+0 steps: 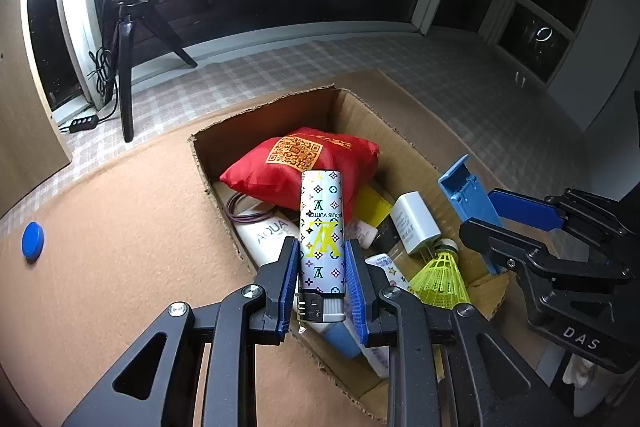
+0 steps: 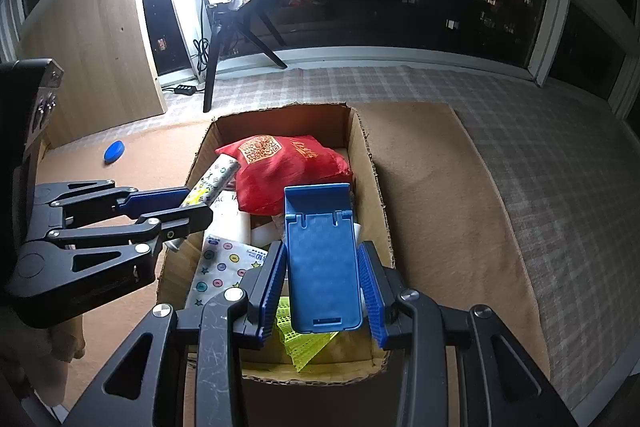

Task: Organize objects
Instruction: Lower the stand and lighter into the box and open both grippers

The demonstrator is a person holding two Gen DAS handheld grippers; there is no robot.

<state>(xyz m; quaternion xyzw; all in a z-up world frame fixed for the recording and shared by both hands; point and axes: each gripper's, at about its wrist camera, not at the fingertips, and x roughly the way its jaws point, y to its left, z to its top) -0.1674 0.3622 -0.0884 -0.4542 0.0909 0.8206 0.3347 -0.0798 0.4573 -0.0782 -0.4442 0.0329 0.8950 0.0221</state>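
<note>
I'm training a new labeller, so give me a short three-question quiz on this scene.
1. True or false: the left gripper is shut on the lighter.
2. What does the right gripper hold? A) shuttlecock B) blue phone stand C) charger
3. What red thing lies in the cardboard box?

Key: 1 true. 2 B, the blue phone stand. 3 the red bag.
</note>
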